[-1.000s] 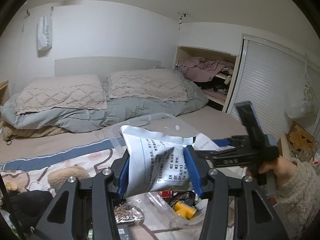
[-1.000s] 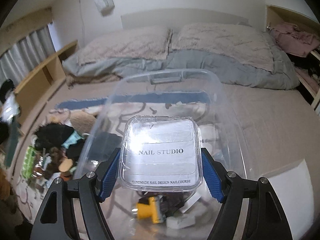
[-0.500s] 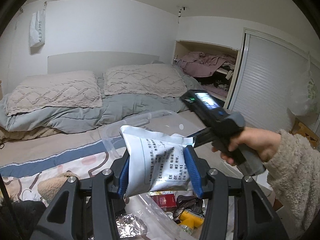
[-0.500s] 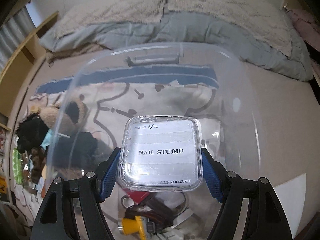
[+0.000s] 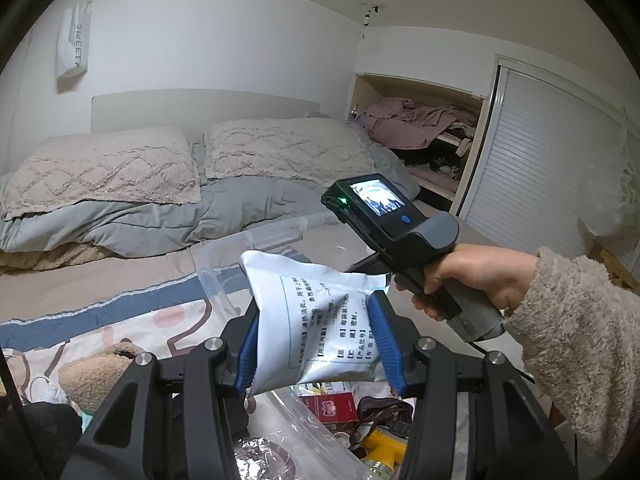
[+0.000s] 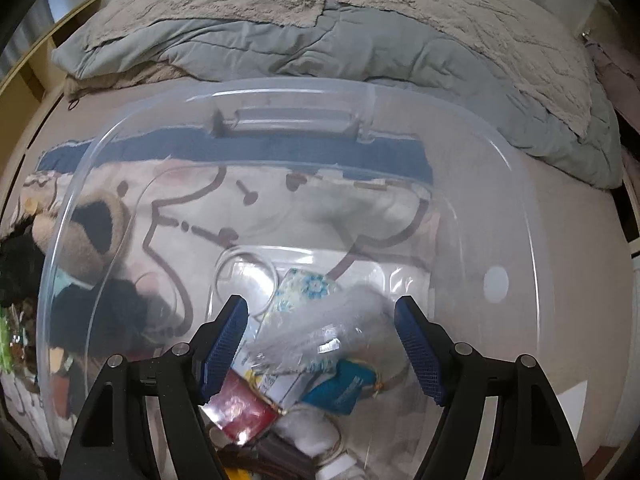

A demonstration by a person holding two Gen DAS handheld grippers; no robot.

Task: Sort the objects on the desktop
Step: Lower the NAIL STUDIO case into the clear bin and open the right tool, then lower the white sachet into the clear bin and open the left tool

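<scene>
Both grippers work over one clear bin [image 6: 516, 184] that stands on the bed [image 5: 100, 280]. Right gripper [image 6: 320, 344] has its jaws spread wide with nothing between the blue pads [image 6: 224, 340]. A blurred clear case [image 6: 324, 332] shows just under them, inside the bin; it seems to be falling or just landed, I cannot tell which. Left gripper [image 5: 318, 340] is clenched on a white pouch [image 5: 316, 320] with printed text, held upright above the near edge of the bin. In the bin lie a red pack [image 5: 330, 408], a yellow piece [image 5: 384, 440], a blue packet [image 6: 344, 388] and other small things.

The step in hand, as I judge, is dropping items into the bin. Next the left side needs to come over the open bin and release the pouch, while the right side goes for another object. The right hand [image 5: 472, 280] is close to the pouch, so the two tools could bump.
</scene>
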